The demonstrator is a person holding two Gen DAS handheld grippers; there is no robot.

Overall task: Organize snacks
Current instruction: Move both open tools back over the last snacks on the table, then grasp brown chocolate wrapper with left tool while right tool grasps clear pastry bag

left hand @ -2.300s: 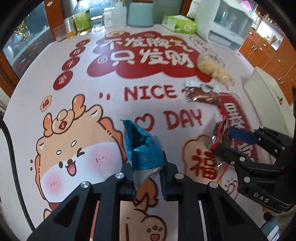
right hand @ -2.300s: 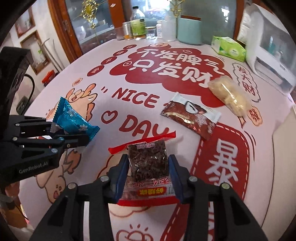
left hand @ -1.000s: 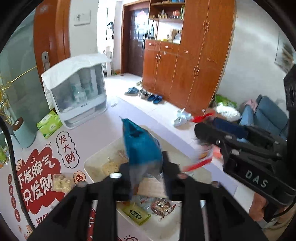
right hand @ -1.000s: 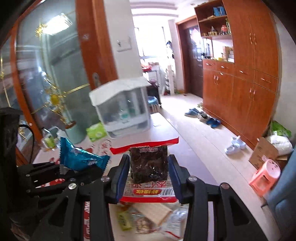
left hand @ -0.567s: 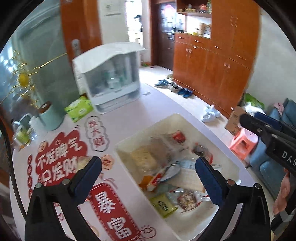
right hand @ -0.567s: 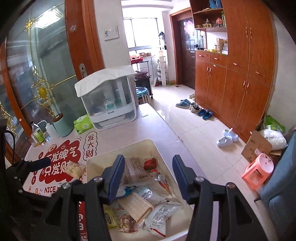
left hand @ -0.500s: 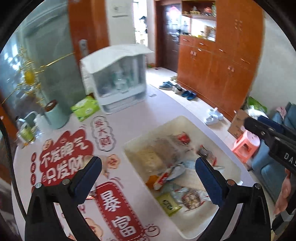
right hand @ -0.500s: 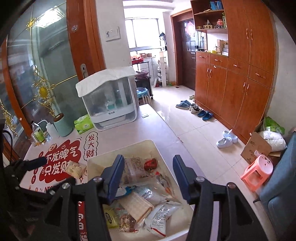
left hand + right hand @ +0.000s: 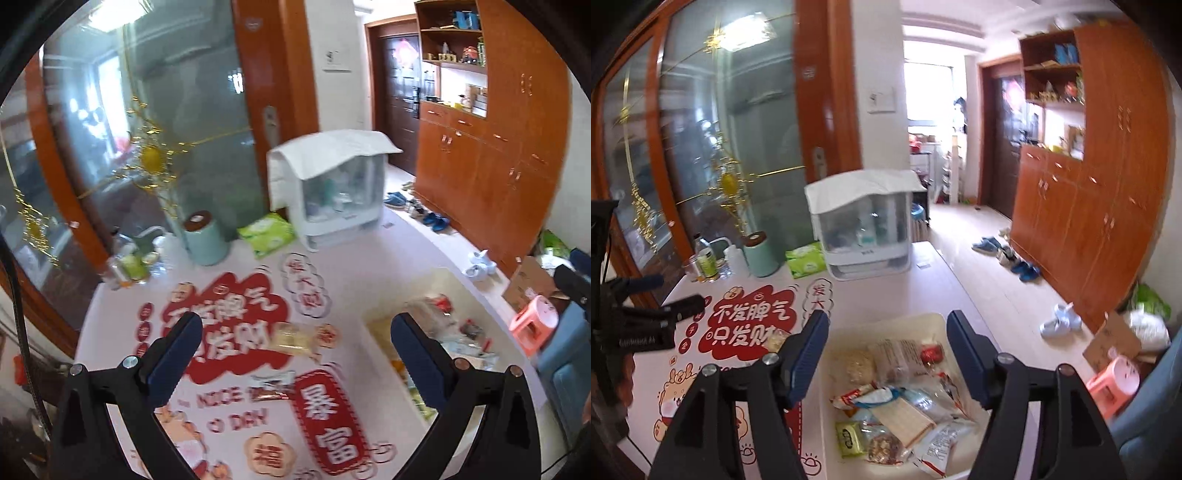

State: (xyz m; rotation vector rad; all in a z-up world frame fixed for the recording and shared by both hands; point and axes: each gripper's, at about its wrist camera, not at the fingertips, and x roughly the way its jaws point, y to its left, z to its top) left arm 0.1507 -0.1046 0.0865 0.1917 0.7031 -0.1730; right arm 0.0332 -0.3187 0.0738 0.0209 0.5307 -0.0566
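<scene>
Hovering empty above the snack tray (image 9: 932,317), both grippers (left gripper (image 9: 295,354), right gripper (image 9: 888,350)), jaws wide.

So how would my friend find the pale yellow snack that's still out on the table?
Start at the big red cloud with white writing printed on the table. At the cloud's right edge, left of the white bin of snacks, lies a clear packet of yellow snack. The other loose snack, nearer the tongs, is dark brown and white.
</scene>
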